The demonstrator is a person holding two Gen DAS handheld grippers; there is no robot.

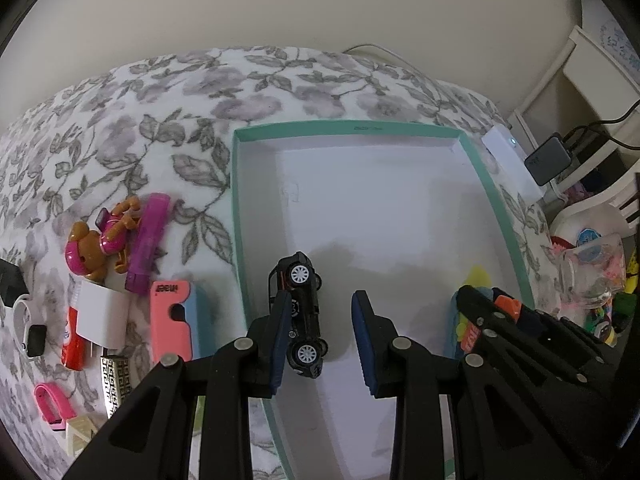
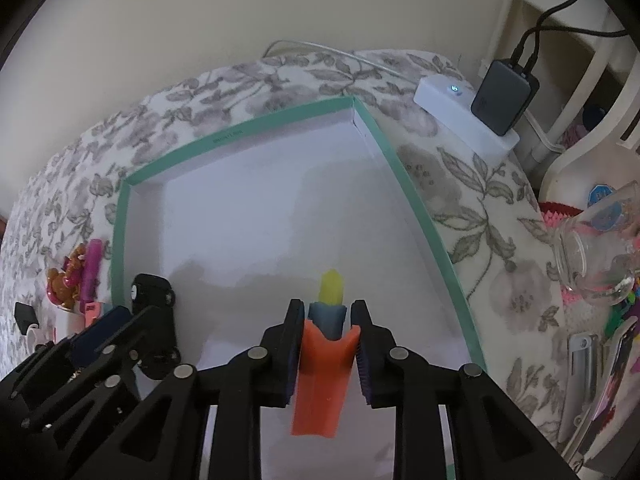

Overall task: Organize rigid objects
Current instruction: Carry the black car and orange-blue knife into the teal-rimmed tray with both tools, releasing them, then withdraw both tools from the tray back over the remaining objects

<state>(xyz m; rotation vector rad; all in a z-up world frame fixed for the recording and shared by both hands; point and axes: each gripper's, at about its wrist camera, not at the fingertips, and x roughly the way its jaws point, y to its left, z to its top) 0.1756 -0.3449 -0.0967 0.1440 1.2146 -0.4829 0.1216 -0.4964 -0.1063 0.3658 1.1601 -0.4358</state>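
A teal-rimmed white box [image 1: 352, 126] lies on a floral blanket. In the left wrist view a black toy car [image 1: 304, 316] rests on its side on the box floor, between the fingers of my left gripper [image 1: 322, 296]. The car leans on the left pad and a wide gap separates it from the right pad, so this gripper is open. In the right wrist view my right gripper [image 2: 327, 305] hangs over the same box [image 2: 240, 132]. An orange, blue and yellow toy [image 2: 320, 368] sits between its pads, touching both. The left gripper [image 2: 112, 320] and car [image 2: 152, 290] appear at lower left.
Left of the box lie a brown-and-pink dog figure [image 1: 96, 248], a purple tube [image 1: 148, 240], a pink case [image 1: 172, 320], a white charger [image 1: 100, 316] and other small items. At right are a white device [image 2: 460, 112], a black power bank [image 2: 502, 96] and a glass jar [image 2: 592, 268].
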